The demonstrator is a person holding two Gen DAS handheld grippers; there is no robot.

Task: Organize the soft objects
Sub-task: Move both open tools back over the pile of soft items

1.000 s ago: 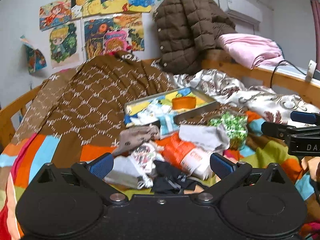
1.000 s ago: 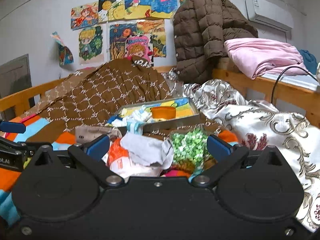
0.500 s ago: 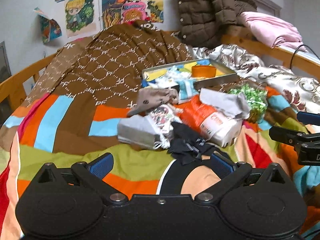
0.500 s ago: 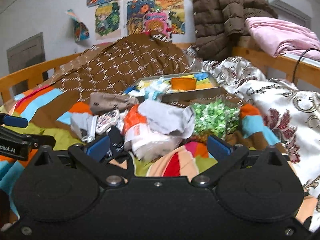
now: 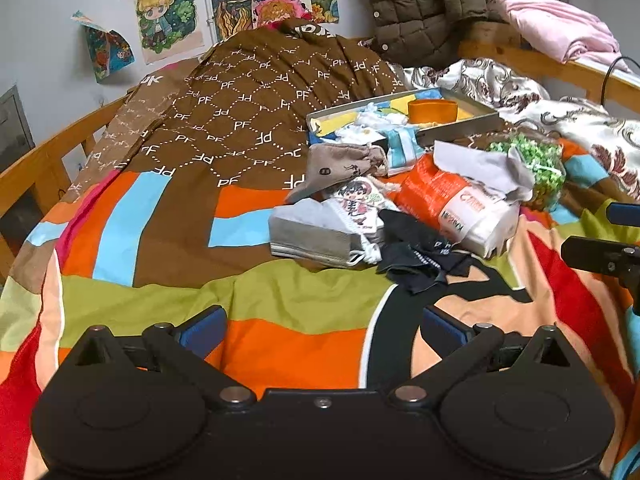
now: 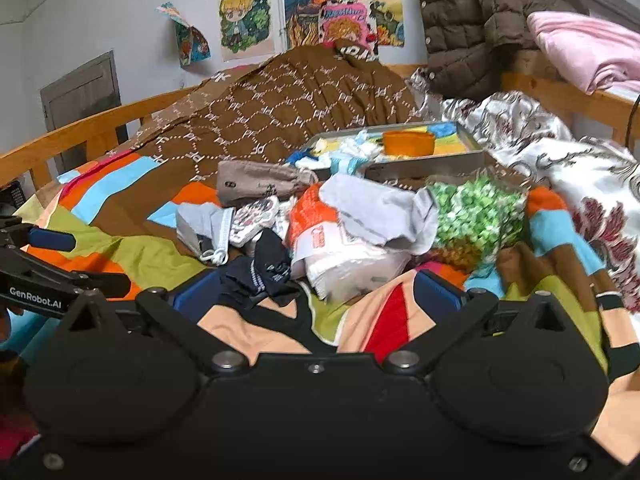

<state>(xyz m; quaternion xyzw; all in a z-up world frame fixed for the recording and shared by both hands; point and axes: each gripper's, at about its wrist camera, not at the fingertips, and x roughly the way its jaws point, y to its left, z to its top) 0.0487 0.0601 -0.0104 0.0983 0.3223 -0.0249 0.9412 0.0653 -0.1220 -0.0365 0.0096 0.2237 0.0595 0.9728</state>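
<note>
Both grippers are hovering over a striped quilt [image 5: 288, 300], each with its blue-padded jaws spread wide and holding nothing. Left gripper [image 5: 322, 330] is pointing at bare quilt, well short of the pile; right gripper [image 6: 316, 294] is sitting just in front of the pile, its left pad touching or almost touching a black sock [image 6: 268, 268] (contact is hard to judge). A metal tray [image 5: 460, 126] is serving as the landmark. Inside it, an orange band [image 5: 432, 110] is lying beside white and blue cloths [image 5: 380, 128]. Just in front of the tray, a heap is spreading: a tan pouch [image 5: 344, 164], a grey cloth [image 5: 480, 168] draped over an orange-and-white pack [image 5: 460, 208], a green bag [image 5: 536, 164], and grey masks [image 5: 312, 232] nearest the left gripper.
</note>
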